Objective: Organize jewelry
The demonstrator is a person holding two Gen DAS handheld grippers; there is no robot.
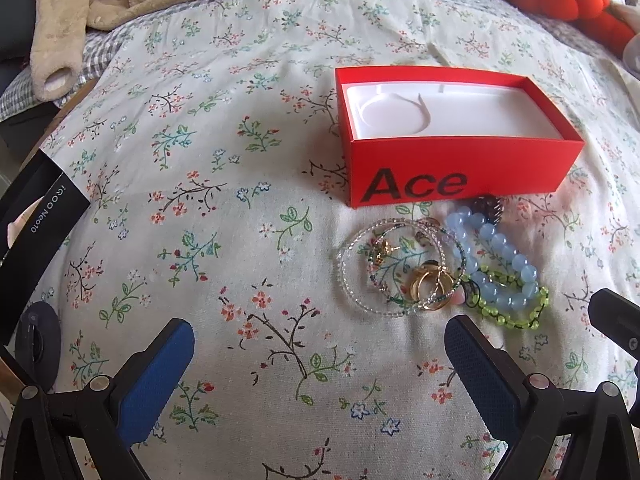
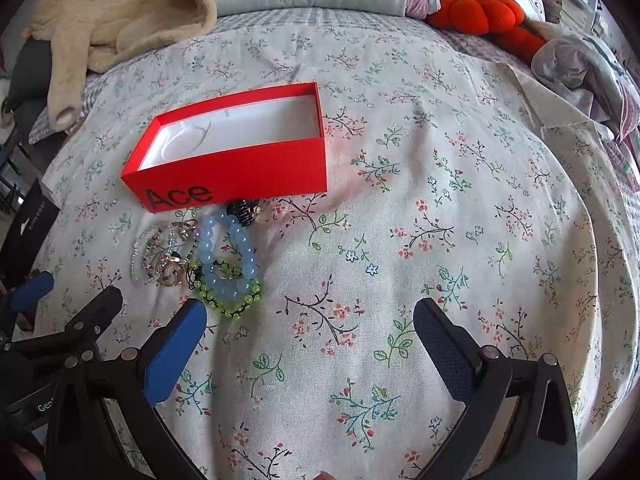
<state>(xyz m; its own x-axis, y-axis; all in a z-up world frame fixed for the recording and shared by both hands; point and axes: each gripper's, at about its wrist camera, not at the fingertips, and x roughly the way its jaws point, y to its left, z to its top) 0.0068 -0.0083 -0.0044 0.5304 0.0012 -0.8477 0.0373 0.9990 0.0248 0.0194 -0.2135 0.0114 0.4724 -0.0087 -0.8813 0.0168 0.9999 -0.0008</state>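
- The left gripper (image 1: 318,344) hovered over the floral bedspread (image 1: 224,184) with its blue-padded jaws spread wide, holding nothing; the jewelry lay just ahead of its right finger.
- The right gripper (image 2: 310,322) was likewise spread and empty; the pile sat ahead of its left finger.
- The jewelry pile (image 1: 436,268) lay on the bedspread just in front of the red box (image 1: 460,176): a blue bead bracelet (image 1: 496,260), a green bead bracelet (image 1: 516,312), clear bead bracelets (image 1: 352,276) and gold rings (image 1: 428,284), overlapping.
- The red box stood open; its white insert held no jewelry.
- A beige garment (image 2: 116,20) and an orange plush (image 2: 488,14) lay at the far edge.
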